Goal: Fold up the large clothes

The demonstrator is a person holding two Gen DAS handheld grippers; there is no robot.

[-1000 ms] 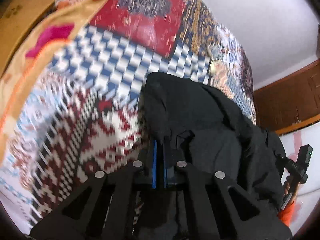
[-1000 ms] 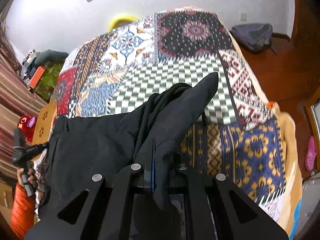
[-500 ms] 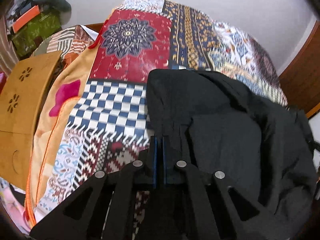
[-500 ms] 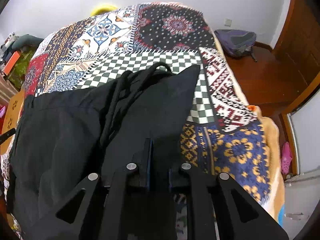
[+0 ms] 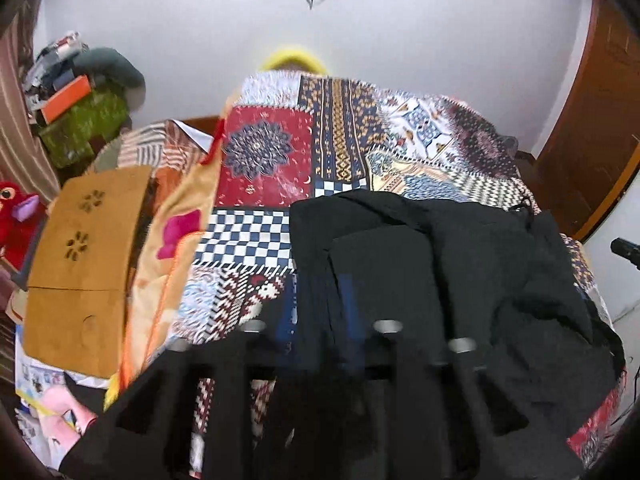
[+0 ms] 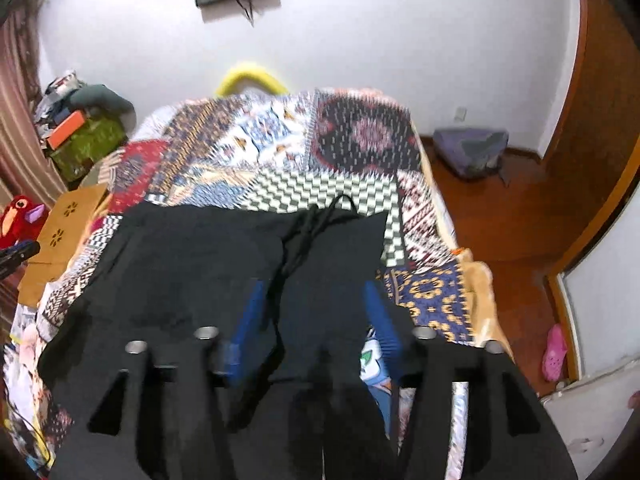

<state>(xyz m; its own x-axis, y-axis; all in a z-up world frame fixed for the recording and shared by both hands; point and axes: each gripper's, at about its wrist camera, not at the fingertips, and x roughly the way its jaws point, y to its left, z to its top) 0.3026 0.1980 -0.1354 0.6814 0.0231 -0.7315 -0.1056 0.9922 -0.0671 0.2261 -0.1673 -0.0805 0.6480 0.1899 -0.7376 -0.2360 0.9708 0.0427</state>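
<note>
While the black garment (image 6: 192,264) lay spread on the patchwork bedspread (image 6: 360,136), the right gripper (image 6: 316,312) stood wide over its near edge, and the left gripper (image 5: 320,312) was parted too.

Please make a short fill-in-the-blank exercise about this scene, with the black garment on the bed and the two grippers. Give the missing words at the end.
1. The garment lying on the bed is ____ in colour.
2. The jaws of the right gripper stand ____.
3. On the wooden floor by the far wall lies a purple ____.
4. The garment rests on a patchwork ____.

Missing words: black; open; bag; bedspread
</note>
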